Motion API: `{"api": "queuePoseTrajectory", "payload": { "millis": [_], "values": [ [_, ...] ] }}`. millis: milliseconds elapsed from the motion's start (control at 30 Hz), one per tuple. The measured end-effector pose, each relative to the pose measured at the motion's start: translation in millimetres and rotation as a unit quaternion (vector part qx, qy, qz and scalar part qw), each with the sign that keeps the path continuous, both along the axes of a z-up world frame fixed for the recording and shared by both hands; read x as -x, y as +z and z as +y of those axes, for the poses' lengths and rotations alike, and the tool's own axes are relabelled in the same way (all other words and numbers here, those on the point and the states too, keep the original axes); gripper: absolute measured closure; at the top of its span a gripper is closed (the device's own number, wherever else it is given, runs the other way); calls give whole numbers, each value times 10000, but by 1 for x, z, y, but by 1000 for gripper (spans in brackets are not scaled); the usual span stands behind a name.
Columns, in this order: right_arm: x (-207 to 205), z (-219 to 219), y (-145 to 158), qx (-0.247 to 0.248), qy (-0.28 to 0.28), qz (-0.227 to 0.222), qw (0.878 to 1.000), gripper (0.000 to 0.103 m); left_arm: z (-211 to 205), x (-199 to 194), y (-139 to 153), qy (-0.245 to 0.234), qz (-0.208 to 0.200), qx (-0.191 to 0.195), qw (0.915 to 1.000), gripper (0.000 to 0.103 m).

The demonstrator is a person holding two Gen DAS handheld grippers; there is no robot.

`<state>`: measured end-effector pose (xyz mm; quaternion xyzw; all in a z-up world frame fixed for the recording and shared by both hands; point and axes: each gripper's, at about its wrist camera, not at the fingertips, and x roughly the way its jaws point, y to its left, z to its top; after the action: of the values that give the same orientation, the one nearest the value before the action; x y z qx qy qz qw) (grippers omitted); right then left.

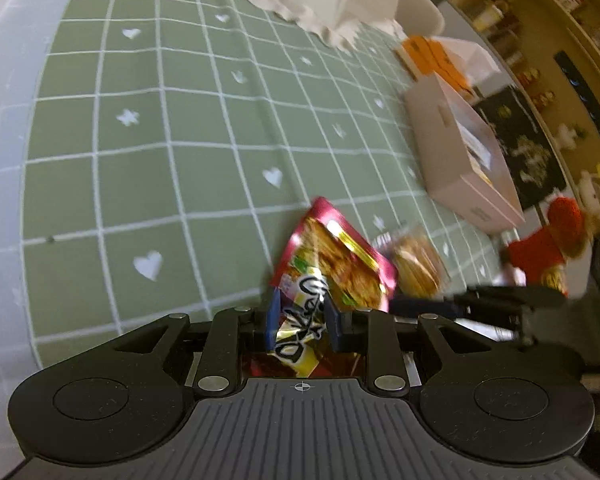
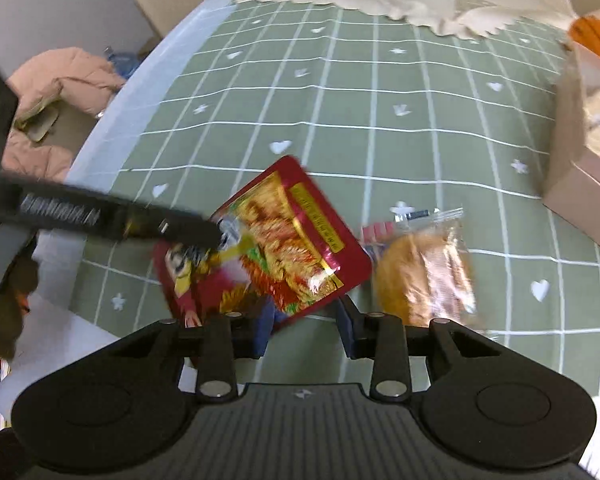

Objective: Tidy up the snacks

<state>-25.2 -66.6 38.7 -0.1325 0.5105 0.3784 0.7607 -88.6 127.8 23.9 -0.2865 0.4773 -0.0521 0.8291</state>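
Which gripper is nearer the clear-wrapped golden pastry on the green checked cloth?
Right. The right gripper sits just beside the clear-wrapped golden pastry, nothing gripped; the left gripper is farther, clamping the red snack packet.

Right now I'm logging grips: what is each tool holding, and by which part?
The left tool pinches the red snack packet by its bottom end. The right tool holds nothing.

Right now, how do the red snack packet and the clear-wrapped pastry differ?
The red snack packet is opaque foil with printed pictures; the clear-wrapped pastry shows its golden contents. The packet is pinched in the left gripper, while the pastry lies untouched on the green tablecloth. Both sit side by side near the open cardboard box.
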Motion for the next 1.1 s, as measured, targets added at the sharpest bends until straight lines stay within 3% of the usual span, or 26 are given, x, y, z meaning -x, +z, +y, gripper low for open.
{"api": "queuePoseTrajectory", "payload": {
  "millis": [167,333,500,767,833,933,967,1067,1100],
  "values": [
    [10,-8,-2,72,15,-281,9996,69,-8,-3,-2,-297,7,101,9995,73],
    [20,-13,-3,7,58,-148,9999,69,-2,-12,-4,-138,85,-92,9998,76],
    [25,-14,-4,7,67,-203,9998,68,-7,-17,-8,-563,83,236,9981,68],
    [16,-18,-3,-59,-176,-264,9995,68,-10,-6,0,-438,70,351,9984,67],
    [18,-22,7,-106,-132,-418,9990,68,-11,-4,7,-357,58,152,9992,70],
    [19,-37,25,-276,-217,-723,9968,66,-17,-1,26,-128,-146,-630,9978,70],
    [18,-44,30,-305,-294,-815,9958,60,-20,-2,34,-74,-272,-740,9969,70],
    [4,-65,33,-270,-695,-1002,9922,40,-27,-13,44,-83,-458,-79,9989,70],
    [-1,-70,30,-210,-799,-981,9917,40,-33,-20,41,-173,-397,209,9988,70]
  ]
}}
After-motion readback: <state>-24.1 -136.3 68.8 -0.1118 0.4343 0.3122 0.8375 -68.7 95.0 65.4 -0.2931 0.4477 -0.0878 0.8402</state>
